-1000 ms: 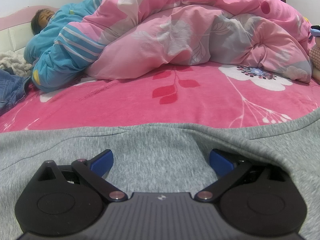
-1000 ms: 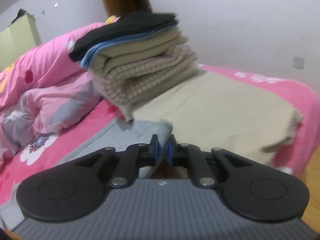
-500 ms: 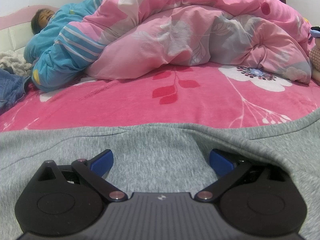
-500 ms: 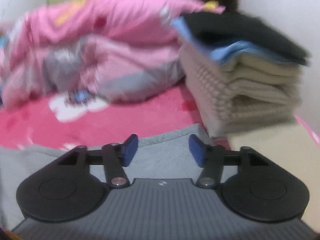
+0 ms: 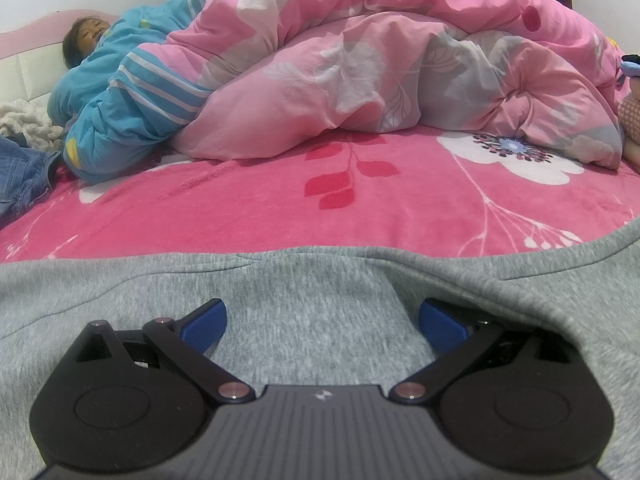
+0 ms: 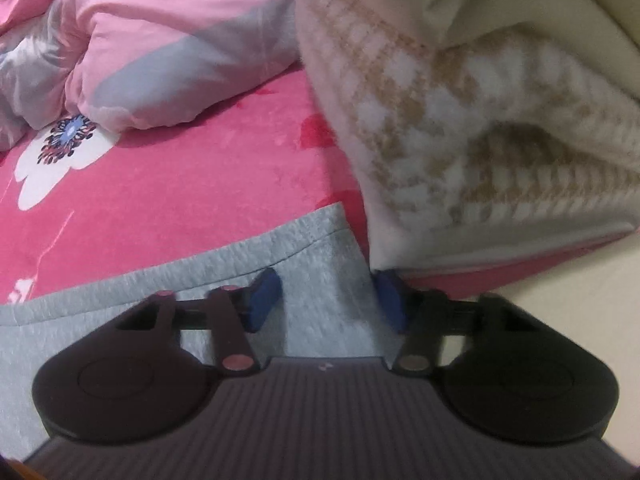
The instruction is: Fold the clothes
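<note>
Both jaws of the left gripper [image 5: 322,322] stand wide apart, empty, with the blue fingertips [image 5: 203,325] set low over the grey garment [image 5: 320,292], which spreads flat across the whole lower field; whether they touch the cloth cannot be told. At 12 o'clock the garment's far edge meets the pink floral bedsheet [image 5: 240,208]. Beyond it, also at 12 o'clock, lies a heaped pink quilt [image 5: 400,80]. At 10 o'clock a person in blue striped clothing [image 5: 120,104] lies under the quilt's end, with denim fabric [image 5: 24,176] at 9 o'clock near the frame edge.

Jaws of the right gripper [image 6: 326,300] are likewise open and hold nothing, at a moderate width, straddling a corner of the grey garment [image 6: 312,248]. Its right fingertip [image 6: 390,300] sits at the garment's right edge, just beside the lowest fold of a stack of folded clothes [image 6: 500,152], beige checked knit below and cream cloth above, which fills the field from 12 to 3 o'clock. The bedsheet [image 6: 200,192] extends at 10 o'clock, with the quilt [image 6: 168,60] at 11 o'clock. This view is slightly blurred.
</note>
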The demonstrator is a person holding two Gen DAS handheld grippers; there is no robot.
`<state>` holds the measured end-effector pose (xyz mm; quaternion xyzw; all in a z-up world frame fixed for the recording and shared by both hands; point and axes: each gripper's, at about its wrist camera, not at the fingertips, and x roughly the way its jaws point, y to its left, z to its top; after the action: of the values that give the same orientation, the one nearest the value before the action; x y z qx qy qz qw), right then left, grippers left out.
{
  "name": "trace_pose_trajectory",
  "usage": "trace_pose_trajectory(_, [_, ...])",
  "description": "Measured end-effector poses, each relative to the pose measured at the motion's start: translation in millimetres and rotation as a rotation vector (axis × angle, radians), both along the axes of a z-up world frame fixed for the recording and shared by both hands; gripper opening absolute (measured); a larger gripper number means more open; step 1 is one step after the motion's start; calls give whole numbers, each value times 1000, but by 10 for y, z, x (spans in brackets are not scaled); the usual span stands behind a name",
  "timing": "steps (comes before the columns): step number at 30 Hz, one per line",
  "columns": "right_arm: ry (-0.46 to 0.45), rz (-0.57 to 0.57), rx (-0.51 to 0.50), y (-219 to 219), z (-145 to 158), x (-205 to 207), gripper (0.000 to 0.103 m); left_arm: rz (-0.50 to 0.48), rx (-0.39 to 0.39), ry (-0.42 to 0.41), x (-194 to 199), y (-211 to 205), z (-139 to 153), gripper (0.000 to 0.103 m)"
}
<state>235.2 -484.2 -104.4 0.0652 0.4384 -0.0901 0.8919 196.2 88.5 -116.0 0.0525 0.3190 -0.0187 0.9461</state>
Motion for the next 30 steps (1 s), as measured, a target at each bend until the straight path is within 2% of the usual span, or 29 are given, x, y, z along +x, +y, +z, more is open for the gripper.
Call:
trace_pose_trajectory(1, [-19,2,-9,43,37,-52,7,0,0,0,0,0,-1,103])
trace_pose_trajectory(2, [-38,3,-18,86,74,-104,7,0,1,0,0,-1,-1,103])
trace_pose_trajectory(6, [-173,46,-294,428,273,-347,7,0,1,-1,-2,-4,-3,103])
trace_pose_trajectory(8, [-175,6,-354,417,225,-349,7,1,1,0,-2,-5,-3,103])
trace_pose_trajectory(16, [-189,-70,-403,491,191,-364,11,1,1,-1,-1,-3,-5,103])
trace_pose_trajectory(18, [-268,-87,-358,625,327,-520,16,1,2,0,-1,-2,-6,103])
trace_pose_trajectory(22, [-392,100,-360,1273,422,-752,24,0,1,-1,-4,2,-5,103])
trace_pose_trajectory(24, [-416,258,-243,1635,385,-832,25,0,1,-1,-3,3,-5,103])
trace_pose_trajectory(26, [-418,425,-93,1983,265,-899,25,1,0,-2,-4,3,-5,103])
trace_pose_trajectory(27, [-408,513,-51,2181,160,-943,25,1,-1,-2,-5,4,-5,103])
trace_pose_trajectory(29, [-380,647,-25,2429,-44,-1106,26,1,-2,-3,-4,6,-5,103])
trace_pose_trajectory(30, [-350,675,-48,2444,-149,-1186,26,1,-2,-3,-5,5,-6,103])
